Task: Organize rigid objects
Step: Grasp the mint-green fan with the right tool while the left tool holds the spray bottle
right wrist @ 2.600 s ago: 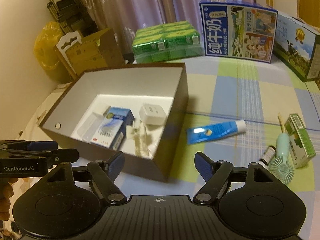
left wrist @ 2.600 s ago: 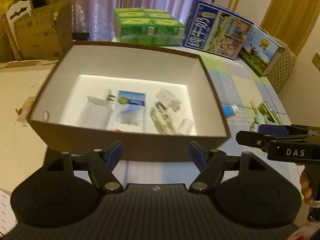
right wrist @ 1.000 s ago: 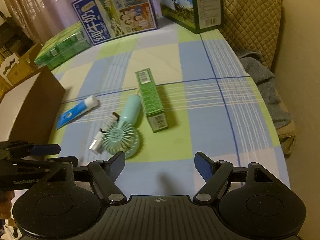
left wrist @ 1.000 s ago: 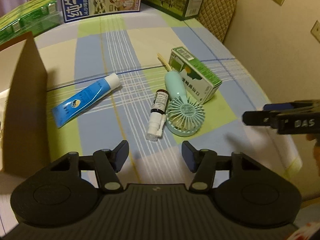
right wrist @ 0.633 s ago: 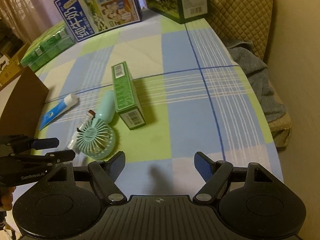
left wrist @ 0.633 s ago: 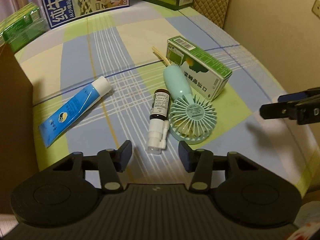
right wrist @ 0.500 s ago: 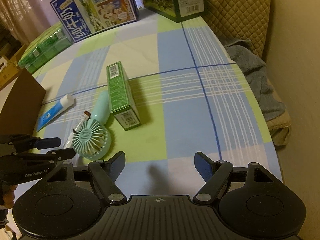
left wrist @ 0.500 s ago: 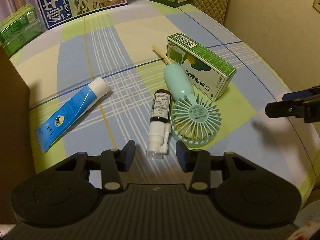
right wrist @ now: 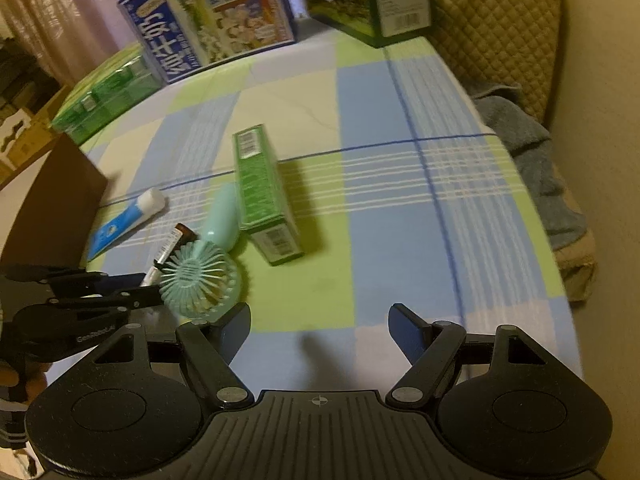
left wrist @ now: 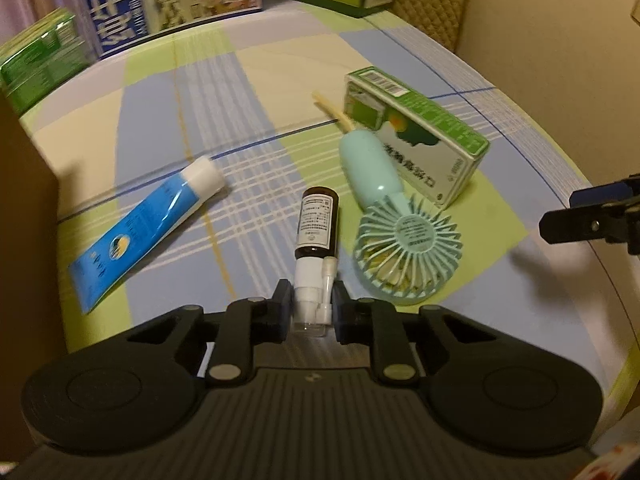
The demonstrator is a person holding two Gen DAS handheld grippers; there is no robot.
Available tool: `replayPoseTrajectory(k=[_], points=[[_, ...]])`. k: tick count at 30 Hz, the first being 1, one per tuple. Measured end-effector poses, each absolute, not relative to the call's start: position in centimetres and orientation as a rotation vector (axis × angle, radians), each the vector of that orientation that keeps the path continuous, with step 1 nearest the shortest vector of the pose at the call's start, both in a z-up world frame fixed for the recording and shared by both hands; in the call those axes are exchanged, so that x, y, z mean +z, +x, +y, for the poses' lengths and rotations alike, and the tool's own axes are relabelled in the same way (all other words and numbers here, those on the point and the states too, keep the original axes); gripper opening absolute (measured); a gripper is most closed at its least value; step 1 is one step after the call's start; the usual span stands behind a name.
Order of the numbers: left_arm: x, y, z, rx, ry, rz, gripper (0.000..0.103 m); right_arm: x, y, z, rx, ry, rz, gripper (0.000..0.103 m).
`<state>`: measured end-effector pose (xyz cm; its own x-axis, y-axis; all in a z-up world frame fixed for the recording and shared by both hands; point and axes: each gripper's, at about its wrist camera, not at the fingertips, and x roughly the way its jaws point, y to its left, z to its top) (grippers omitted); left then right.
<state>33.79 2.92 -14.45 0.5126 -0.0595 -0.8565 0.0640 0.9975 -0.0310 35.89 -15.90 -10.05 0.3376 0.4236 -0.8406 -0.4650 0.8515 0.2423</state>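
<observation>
Left wrist view: the left hand-held gripper (left wrist: 308, 310) pinches the clear cap end of the spray bottle (left wrist: 316, 236) lying on the bench (left wrist: 256, 80) just beside the fan (left wrist: 400, 236); gripped so far off-centre, it may pivot or the cap pop off. Right wrist view: the right hand-held gripper (right wrist: 320, 324) hangs wide apart, holding nothing, close enough to nudge the fan.

Black ribbed left gripper (left wrist: 308, 308) body, blue-padded fingers (left wrist: 282, 300), silver screws.
</observation>
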Motion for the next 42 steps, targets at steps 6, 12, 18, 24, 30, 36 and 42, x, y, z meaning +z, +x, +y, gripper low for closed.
replayPoseTrajectory(k=[6,12,18,24,30,36,42], points=[[-14.4,32.1,5.0,0.012,-0.081,1.037,0.017,-9.9,34.9,-12.8,0.696,-0.081,1.062,0.074],[-14.3,31.1,6.3,0.053,-0.13,1.041,0.017,-10.6,34.0,-9.3,0.77,-0.119,1.037,0.074],[-14.3,30.8,6.8,0.058,-0.148,1.044,0.017,-12.2,33.9,-6.4,0.749,-0.176,1.042,0.074],[-14.3,30.9,7.0,0.052,-0.155,1.043,0.017,-13.3,33.7,-5.0,0.723,-0.224,1.011,0.074],[-14.2,30.8,7.0,0.051,-0.158,1.042,0.017,-13.8,32.9,-4.6,0.738,-0.299,0.96,0.059],[-14.2,30.3,7.0,0.048,-0.165,1.041,0.017,-13.9,31.9,-5.5,0.797,-0.332,0.937,0.059],[-14.2,29.1,6.9,0.049,-0.18,1.044,0.017,-13.9,30.4,-8.0,0.919,-0.373,0.922,0.059]])
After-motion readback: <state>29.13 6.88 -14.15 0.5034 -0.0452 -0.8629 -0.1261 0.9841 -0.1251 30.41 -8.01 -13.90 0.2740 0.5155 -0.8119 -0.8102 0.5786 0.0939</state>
